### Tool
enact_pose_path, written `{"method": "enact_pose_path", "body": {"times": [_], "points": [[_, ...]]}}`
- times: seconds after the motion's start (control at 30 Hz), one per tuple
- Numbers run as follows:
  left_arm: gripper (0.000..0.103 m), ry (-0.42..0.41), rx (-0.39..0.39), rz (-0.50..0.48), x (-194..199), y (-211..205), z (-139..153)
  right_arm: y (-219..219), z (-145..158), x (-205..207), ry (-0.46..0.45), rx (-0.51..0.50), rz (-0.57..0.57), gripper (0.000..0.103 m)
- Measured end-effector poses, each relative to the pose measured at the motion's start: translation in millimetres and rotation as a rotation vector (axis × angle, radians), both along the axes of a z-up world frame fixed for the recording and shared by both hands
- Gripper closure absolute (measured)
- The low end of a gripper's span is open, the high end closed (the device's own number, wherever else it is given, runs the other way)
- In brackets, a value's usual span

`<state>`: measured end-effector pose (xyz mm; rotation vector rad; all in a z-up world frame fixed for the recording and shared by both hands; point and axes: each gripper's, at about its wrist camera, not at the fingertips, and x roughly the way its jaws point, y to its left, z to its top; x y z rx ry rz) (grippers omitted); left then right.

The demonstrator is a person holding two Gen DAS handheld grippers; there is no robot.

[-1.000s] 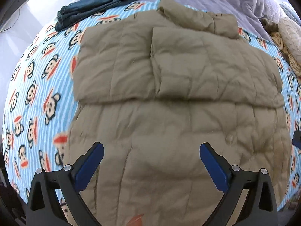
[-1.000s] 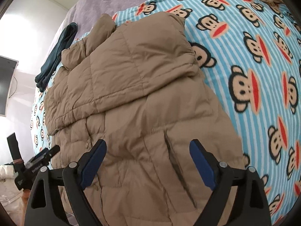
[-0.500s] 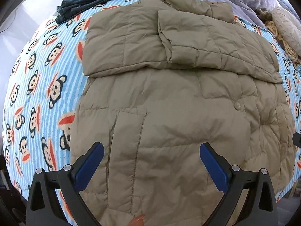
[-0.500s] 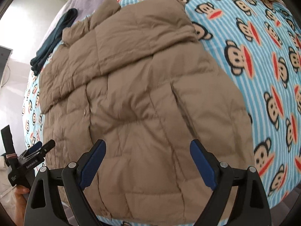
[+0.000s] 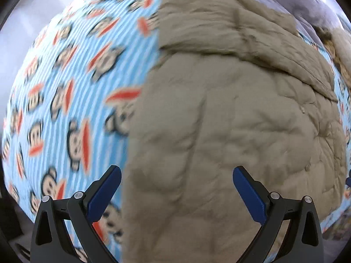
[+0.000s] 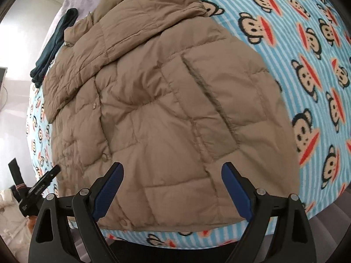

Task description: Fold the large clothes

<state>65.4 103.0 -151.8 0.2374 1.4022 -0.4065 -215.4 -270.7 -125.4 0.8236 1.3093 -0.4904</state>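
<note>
Tan quilted jacket (image 6: pixel 158 109): flat on monkey-print blanket (image 6: pixel 307 65), sleeves folded across. Left gripper (image 5: pixel 176 194), right gripper (image 6: pixel 172 189): jaws apart, empty. Hem edge in right view only; left view blurred. Lettering on the left gripper unreadable.

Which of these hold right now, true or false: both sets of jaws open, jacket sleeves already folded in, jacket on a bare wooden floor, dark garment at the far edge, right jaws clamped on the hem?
1. Both grippers have their jaws open. True: the left gripper and the right gripper each stand wide apart, holding nothing.
2. The tan jacket has its sleeves folded across its chest. True.
3. The jacket lies on a bare wooden floor. False: it lies on a blue striped monkey-print blanket.
4. A dark garment lies beyond the jacket's collar. True.
5. The right gripper is clamped on the hem. False: its jaws are open and grip nothing.
</note>
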Motion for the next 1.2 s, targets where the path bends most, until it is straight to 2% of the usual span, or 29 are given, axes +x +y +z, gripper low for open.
{"method": "enact_pose_path", "body": {"times": [0.1,0.17,0.23,0.33,0.43,0.53,0.7,0.83,0.93,0.97,1.0,1.03,1.07,1.1,1.13,1.17,1.2], "points": [[0.001,0.029,-0.056,0.081,-7,44,-3,-13,0,-17,-0.012,-0.002,-0.043,0.011],[0.001,0.060,-0.058,0.114,-10,65,-11,-24,1,-34,-0.027,0.002,-0.089,0.011],[0.001,0.122,-0.095,0.151,-15,88,-22,-37,2,-57,-0.033,-0.007,-0.139,0.011],[0.001,0.230,-0.167,0.202,-21,110,-41,-54,-2,-86,-0.007,-0.024,-0.188,0.011],[0.001,0.259,-0.216,0.228,-28,116,-48,-68,-11,-112,0.018,-0.025,-0.234,0.011],[0.001,0.281,-0.256,0.208,-44,109,-49,-77,-30,-134,-0.013,0.071,-0.301,0.011],[0.001,0.344,-0.321,0.156,-64,83,-53,-73,-61,-150,-0.117,0.263,-0.390,0.011],[0.001,0.355,-0.284,0.137,-64,65,-58,-52,-80,-140,-0.188,0.391,-0.388,0.011],[0.003,0.348,-0.244,0.113,-65,55,-59,-35,-86,-127,-0.241,0.441,-0.380,0.010],[0.014,0.347,-0.236,0.102,-65,52,-59,-29,-87,-122,-0.258,0.450,-0.384,0.010],[0.032,0.344,-0.230,0.090,-65,52,-57,-26,-87,-119,-0.270,0.456,-0.388,0.010],[0.044,0.344,-0.238,0.079,-66,50,-55,-22,-87,-114,-0.288,0.462,-0.397,0.010],[0.066,0.354,-0.262,0.069,-65,49,-52,-21,-84,-113,-0.301,0.465,-0.401,0.010],[0.076,0.364,-0.293,0.066,-63,48,-46,-19,-82,-108,-0.316,0.462,-0.407,0.012],[0.078,0.363,-0.308,0.059,-61,48,-40,-18,-76,-104,-0.320,0.443,-0.410,0.014],[0.081,0.353,-0.320,0.046,-59,47,-33,-19,-73,-99,-0.317,0.425,-0.411,0.031],[0.081,0.336,-0.339,0.024,-56,45,-22,-20,-67,-94,-0.303,0.403,-0.407,0.061]]}}
